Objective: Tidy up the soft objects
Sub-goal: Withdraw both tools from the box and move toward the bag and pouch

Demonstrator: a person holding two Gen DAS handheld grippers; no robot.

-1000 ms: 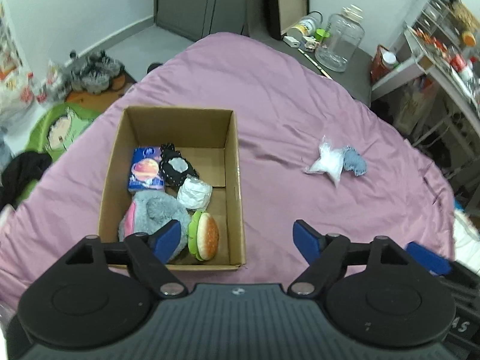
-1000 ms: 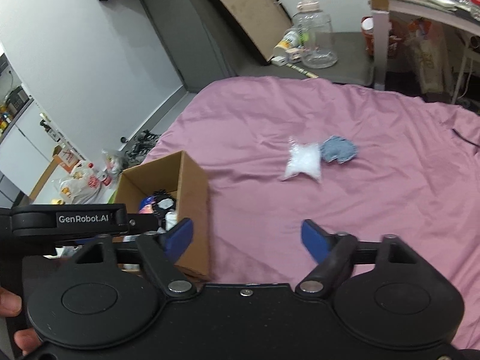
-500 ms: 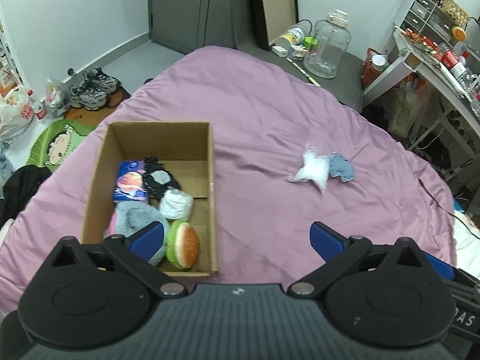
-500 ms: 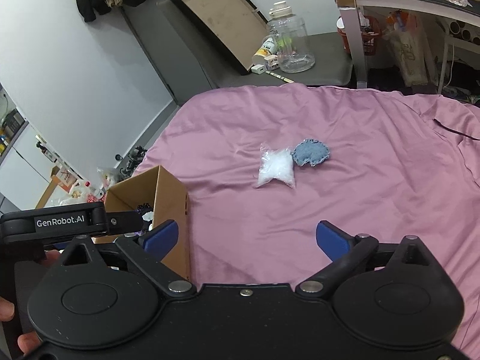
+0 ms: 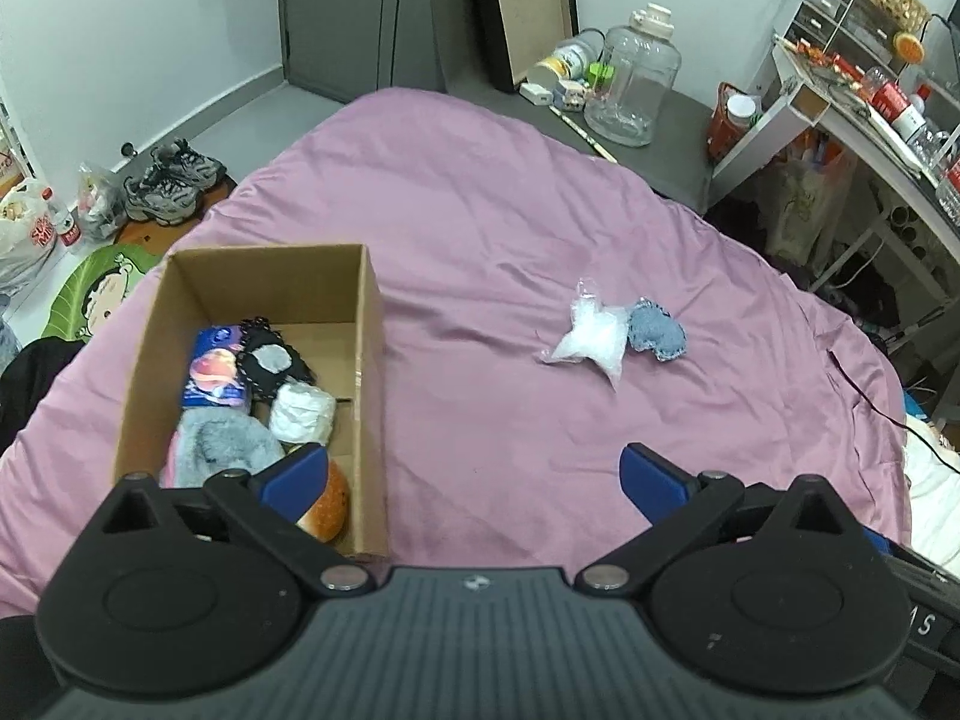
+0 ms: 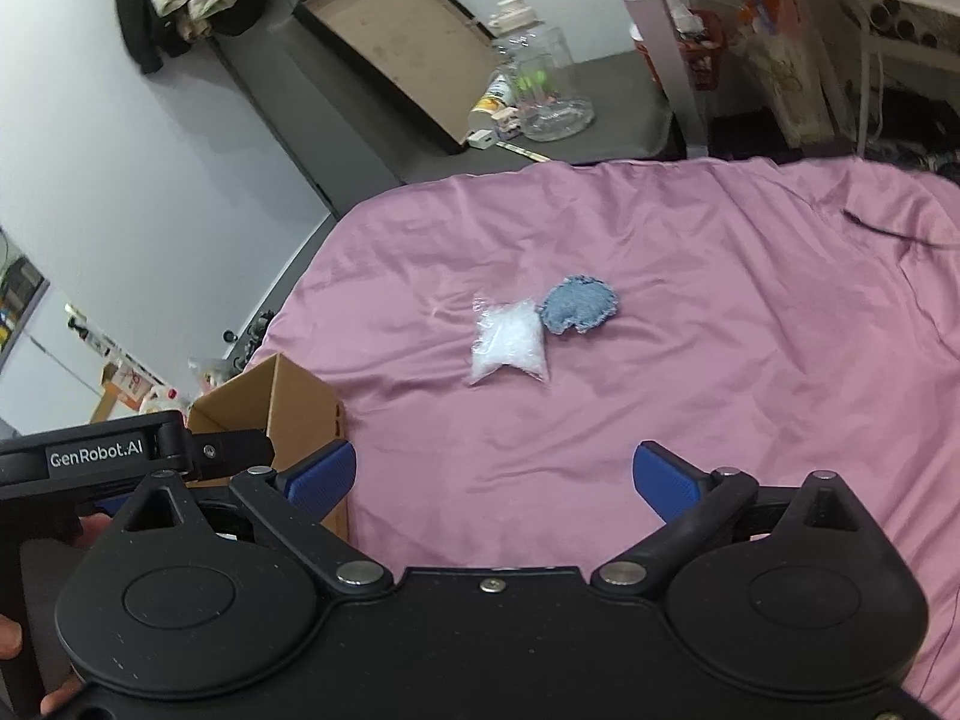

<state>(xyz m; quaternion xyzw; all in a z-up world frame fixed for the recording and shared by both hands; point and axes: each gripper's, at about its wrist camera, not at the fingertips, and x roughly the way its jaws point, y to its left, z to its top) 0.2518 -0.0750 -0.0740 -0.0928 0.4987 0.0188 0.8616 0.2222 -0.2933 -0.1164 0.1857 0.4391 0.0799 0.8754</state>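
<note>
Clear bag of white filling (image 6: pixel 509 341) lies on the pink bedspread (image 6: pixel 720 360), touching the blue denim pouch (image 6: pixel 579 303) at its 1 o'clock. Likely light, squashy, slick film — pinch across the plump middle, not the corners. Cardboard box (image 5: pixel 252 276), part filled, sits at 9 o'clock. Right hand-held gripper (image 6: pixel 493 480) and left hand-held gripper (image 5: pixel 474 474) — both wide, empty.

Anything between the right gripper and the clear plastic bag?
Nothing: only bare pink bedsheet between the open right gripper and the clear plastic bag, shown in the right wrist view.
</note>
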